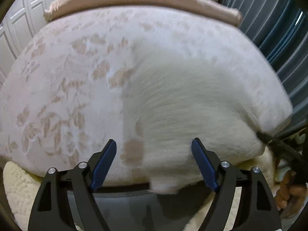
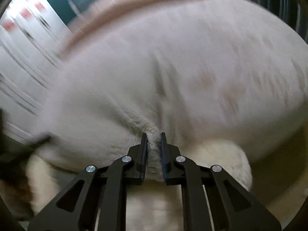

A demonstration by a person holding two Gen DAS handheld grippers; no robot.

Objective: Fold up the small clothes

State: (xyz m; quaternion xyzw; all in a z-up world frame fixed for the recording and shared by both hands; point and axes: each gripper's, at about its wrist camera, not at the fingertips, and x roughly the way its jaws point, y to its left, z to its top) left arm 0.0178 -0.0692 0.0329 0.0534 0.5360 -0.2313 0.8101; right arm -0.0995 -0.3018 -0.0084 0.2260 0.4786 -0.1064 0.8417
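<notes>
The right gripper (image 2: 154, 134) has its fingers (image 2: 143, 154) pinching a bunched ridge of the white fuzzy garment (image 2: 107, 119); the left gripper (image 1: 154, 144) hangs with fingers (image 1: 105, 159) spread wide, its right finger just over the garment's edge and nothing between the pads; the garment lies on the bed (image 1: 57, 80), over its floral cover near the front edge, a corner drooping off; no neat fold shows in these blurred views, so the folding looks barely begun, with most folds still to make.

The right tool (image 2: 154, 140) pinches a ridge of white fuzzy garment (image 2: 119, 111) at the near edge of the bed (image 2: 240, 61); blurred white cabinets (image 2: 25, 44) stand far left.
</notes>
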